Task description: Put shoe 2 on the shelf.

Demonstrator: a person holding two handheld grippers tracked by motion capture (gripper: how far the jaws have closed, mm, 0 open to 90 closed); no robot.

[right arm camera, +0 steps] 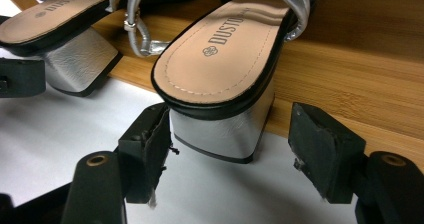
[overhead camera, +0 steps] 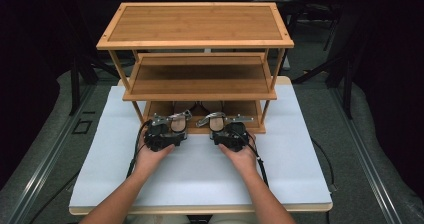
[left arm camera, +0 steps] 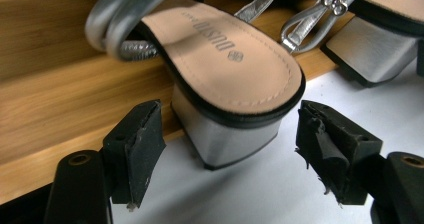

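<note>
Your left tool [left arm camera: 227, 154] stands open, its pads either side of the left sandal's [left arm camera: 225, 69] silver block heel without touching it; your right tool [right arm camera: 230, 151] is open the same way around the right sandal [right arm camera: 220, 59]. Both sandals lie on the bottom shelf [overhead camera: 250, 109] of the bamboo rack [overhead camera: 195, 26], long axis running front to back, toes pointing into the rack and heels hanging over its front edge toward you. That 3-tier rack sits on a white surface [overhead camera: 200, 179] in a dark room with grey flooring. Each sandal has a tan stitched insole, black edging and metallic silver straps.
</note>
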